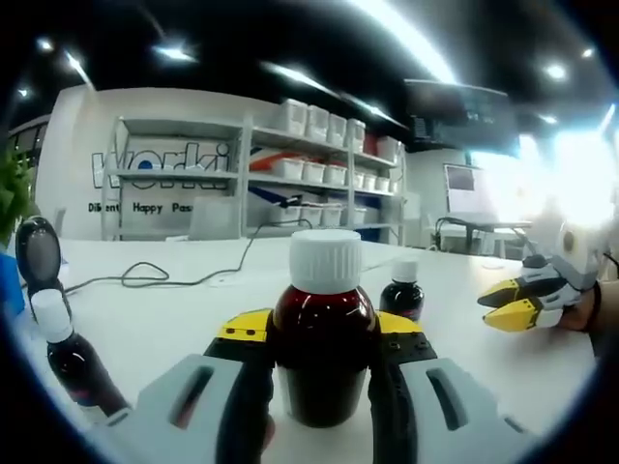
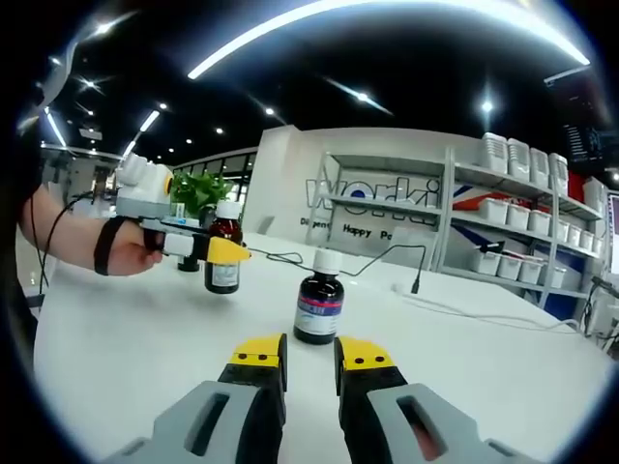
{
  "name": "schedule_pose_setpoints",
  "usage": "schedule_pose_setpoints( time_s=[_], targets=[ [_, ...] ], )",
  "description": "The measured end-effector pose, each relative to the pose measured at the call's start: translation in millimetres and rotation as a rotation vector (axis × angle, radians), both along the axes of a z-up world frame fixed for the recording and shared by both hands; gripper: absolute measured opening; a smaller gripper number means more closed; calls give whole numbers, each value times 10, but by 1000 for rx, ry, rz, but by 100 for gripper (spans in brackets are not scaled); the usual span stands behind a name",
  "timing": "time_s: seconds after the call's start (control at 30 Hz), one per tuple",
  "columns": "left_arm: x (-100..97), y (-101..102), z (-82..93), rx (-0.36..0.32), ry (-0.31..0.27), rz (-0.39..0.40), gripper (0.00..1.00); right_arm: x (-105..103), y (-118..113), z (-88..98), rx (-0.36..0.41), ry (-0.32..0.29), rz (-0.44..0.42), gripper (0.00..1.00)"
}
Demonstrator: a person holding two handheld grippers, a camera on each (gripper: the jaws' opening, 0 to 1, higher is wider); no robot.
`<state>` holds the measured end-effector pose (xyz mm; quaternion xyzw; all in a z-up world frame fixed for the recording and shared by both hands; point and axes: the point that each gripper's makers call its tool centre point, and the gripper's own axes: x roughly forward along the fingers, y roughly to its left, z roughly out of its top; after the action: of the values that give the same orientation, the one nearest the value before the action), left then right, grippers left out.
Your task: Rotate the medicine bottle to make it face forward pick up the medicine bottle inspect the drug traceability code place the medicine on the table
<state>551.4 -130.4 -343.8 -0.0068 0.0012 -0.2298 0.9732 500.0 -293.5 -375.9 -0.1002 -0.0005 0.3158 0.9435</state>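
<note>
My left gripper [image 1: 324, 362] is shut on a dark red medicine bottle [image 1: 324, 333] with a white cap, held upright between the grey jaws with yellow tips. In the right gripper view the same bottle [image 2: 222, 263] shows a pale label, gripped by the left gripper [image 2: 215, 251] in a person's hand [image 2: 121, 246] at the left. I cannot tell whether it touches the table. My right gripper [image 2: 310, 360] hovers low over the white table [image 2: 135, 358], jaws a narrow gap apart with nothing between them. It also appears at the right as the right gripper [image 1: 511, 303].
A smaller dark bottle [image 2: 318, 309] with a purple label stands just ahead of my right jaws, seen again as the small bottle [image 1: 402, 290]. Another white-capped bottle [image 1: 68, 353] stands at the left edge. A black cable [image 1: 155, 275] crosses the table. Shelves with white bins [image 1: 319, 164] stand behind.
</note>
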Motion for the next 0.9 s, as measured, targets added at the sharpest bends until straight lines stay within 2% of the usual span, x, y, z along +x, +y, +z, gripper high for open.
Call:
schedule_pose_setpoints(
  time_s=[0.17, 0.37, 0.43, 0.57, 0.67, 0.83, 0.9],
  targets=[
    [-209, -48, 38, -29, -1, -21, 28, 0, 3, -6, -6, -2, 1, 15],
    [-486, -73, 33, -11, -9, -41, 28, 2, 4, -12, -15, -3, -2, 15],
    [-582, -74, 32, -27, 0, -49, 28, -2, 10, -6, -12, -5, 1, 16],
    [-760, -125, -7, -4, -23, -84, 28, -2, 12, -12, -18, -5, 0, 16],
    [-831, -135, -68, 10, -16, -91, 28, -1, 14, -20, -25, -5, 0, 16],
    [-831, -112, -234, -3, 27, -90, 28, 5, 7, -37, -37, -5, -2, 16],
    [-842, -130, -210, -1, 14, -90, 28, 8, 8, -44, -42, -5, -3, 16]
  ],
)
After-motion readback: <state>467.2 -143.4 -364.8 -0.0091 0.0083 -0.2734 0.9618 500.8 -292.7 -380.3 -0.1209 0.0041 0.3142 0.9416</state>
